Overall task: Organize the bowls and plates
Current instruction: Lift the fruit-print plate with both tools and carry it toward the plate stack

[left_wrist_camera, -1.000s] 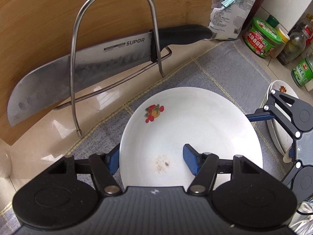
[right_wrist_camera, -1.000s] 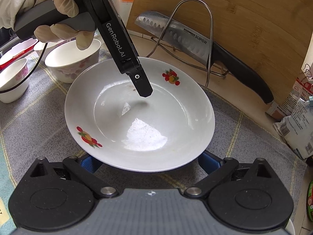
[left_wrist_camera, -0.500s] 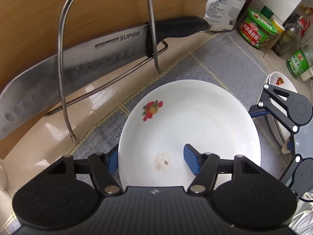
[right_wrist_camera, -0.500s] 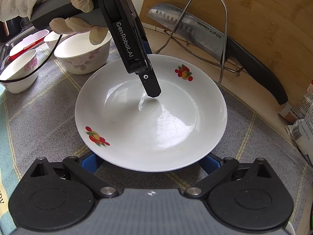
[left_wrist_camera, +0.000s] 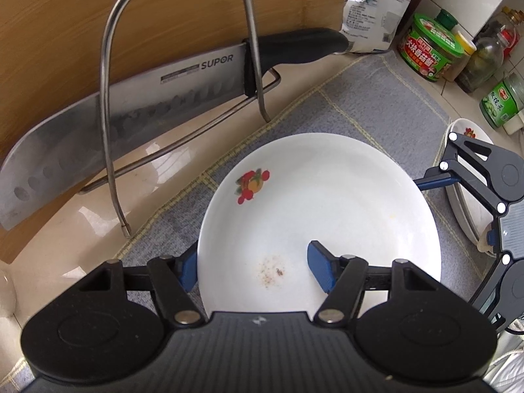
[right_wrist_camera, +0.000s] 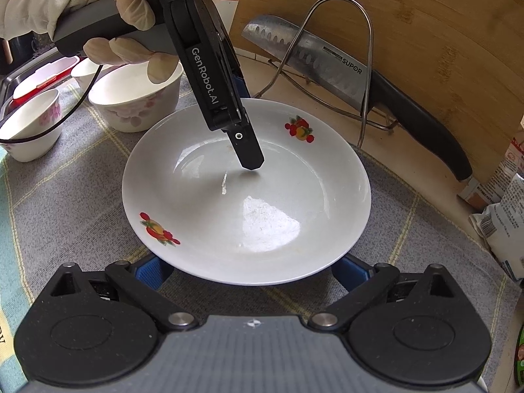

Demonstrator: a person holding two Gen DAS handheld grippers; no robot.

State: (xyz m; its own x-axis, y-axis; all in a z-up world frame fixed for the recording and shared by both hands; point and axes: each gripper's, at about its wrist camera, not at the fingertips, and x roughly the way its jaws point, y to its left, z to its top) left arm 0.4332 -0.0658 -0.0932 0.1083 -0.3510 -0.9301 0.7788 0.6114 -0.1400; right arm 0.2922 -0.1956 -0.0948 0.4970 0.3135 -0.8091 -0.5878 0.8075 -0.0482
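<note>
Nearest, in the right wrist view: right gripper [right_wrist_camera: 249, 270] spread wide, blue pads poking out from under the near rim of the white plate [right_wrist_camera: 262, 222] — contact there not clear. Plate over a grey checked mat [right_wrist_camera: 82, 196], fruit prints on its rim. Left gripper [left_wrist_camera: 253, 267] clamped across the plate's rim, one pad under the outside, the other inside the well, carried by a gloved hand [right_wrist_camera: 108, 9]. Beyond, left on the mat, a large bowl [right_wrist_camera: 134, 108] and a small bowl [right_wrist_camera: 29, 127]. Farthest back — a knife [left_wrist_camera: 147, 104] in a wire rack [left_wrist_camera: 108, 65] against a wooden board [left_wrist_camera: 65, 16].

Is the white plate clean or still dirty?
Slightly dirty: the plate carries a small patch of reddish-brown specks near the left gripper; the rest looks bare and glossy.
</note>
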